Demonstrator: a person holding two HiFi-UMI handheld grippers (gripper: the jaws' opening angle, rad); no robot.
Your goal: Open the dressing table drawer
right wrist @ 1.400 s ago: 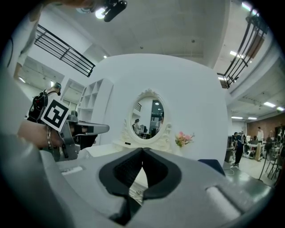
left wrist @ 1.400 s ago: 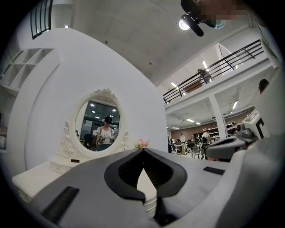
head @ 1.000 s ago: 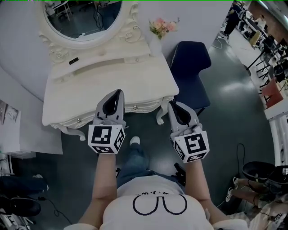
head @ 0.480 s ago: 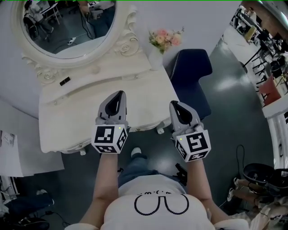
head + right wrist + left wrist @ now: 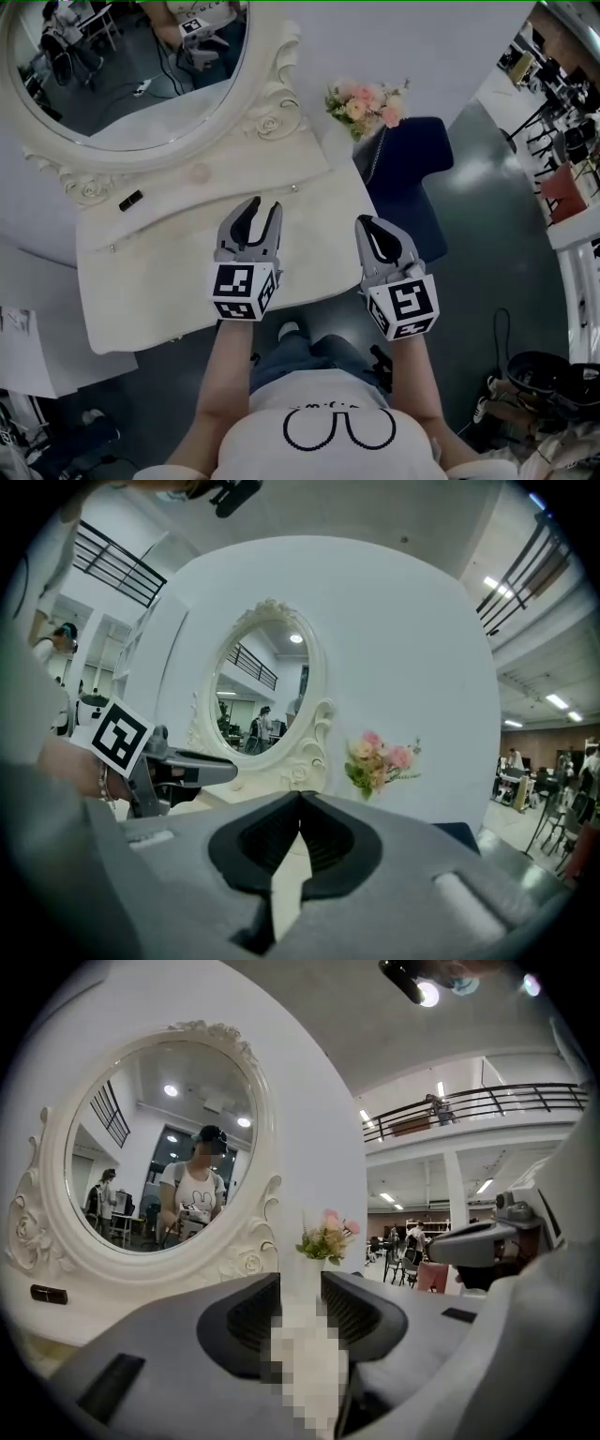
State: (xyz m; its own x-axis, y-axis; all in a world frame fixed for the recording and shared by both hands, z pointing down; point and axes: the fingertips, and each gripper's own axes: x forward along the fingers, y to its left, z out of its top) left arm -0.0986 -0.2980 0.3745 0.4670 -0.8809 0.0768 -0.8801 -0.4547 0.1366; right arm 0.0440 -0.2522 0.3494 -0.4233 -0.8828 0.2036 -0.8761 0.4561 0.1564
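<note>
"What are the fingers doing?"

"The left gripper [image 5: 262,208] has just been opening. Its grey, rib-lined fingers stand wide apart with nothing between them. The right gripper [image 5: 366,223] has its fingers pressed tip to tip and holds nothing. Both hang above the near part of the smooth cream desk [image 5: 141,281]."

"And the drawer?"

"Its front is hidden under the desk's curved near rim. Farther back there's an oval mirror [image 5: 122,84] in a carved rose frame, with pink flowers [image 5: 367,101] beside it."
</note>
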